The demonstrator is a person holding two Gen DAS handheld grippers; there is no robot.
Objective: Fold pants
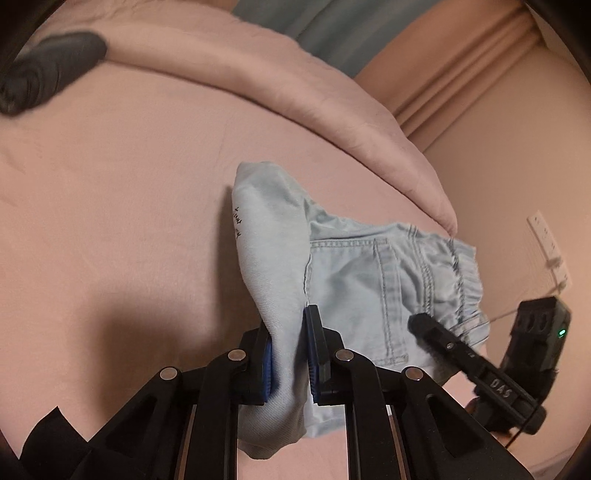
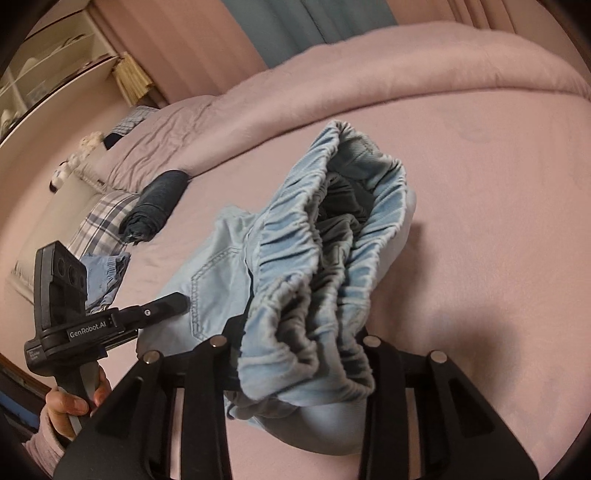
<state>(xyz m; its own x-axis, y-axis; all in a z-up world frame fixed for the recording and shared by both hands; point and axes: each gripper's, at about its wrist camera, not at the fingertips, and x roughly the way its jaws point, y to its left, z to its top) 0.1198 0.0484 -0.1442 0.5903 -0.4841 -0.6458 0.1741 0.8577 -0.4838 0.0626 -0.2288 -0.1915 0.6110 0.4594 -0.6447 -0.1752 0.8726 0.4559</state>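
The light-blue pants (image 1: pixel 354 280) are pinched at a leg fold between the blue pads (image 1: pixel 266 369) of the left tool (image 1: pixel 290 363). The gathered waistband (image 2: pixel 314 280) is clamped by the right tool (image 2: pixel 295 354), raised over the bed (image 2: pixel 480 221).

The pale blue denim pants (image 1: pixel 354 273) carry lighter contrast stitching and small dark lettering on one leg. The smooth bed sheet (image 1: pixel 110 184) and the puffy quilted duvet (image 2: pixel 406 70) are pink. The rolled cloth bundle (image 2: pixel 155 206) is dark charcoal. The flat pillow (image 2: pixel 103 218) shows blue-and-white plaid. The hanging curtain (image 2: pixel 295 22) is teal. The left gripper's (image 1: pixel 288 358) black fingers bear blue pads (image 1: pixel 312 354).
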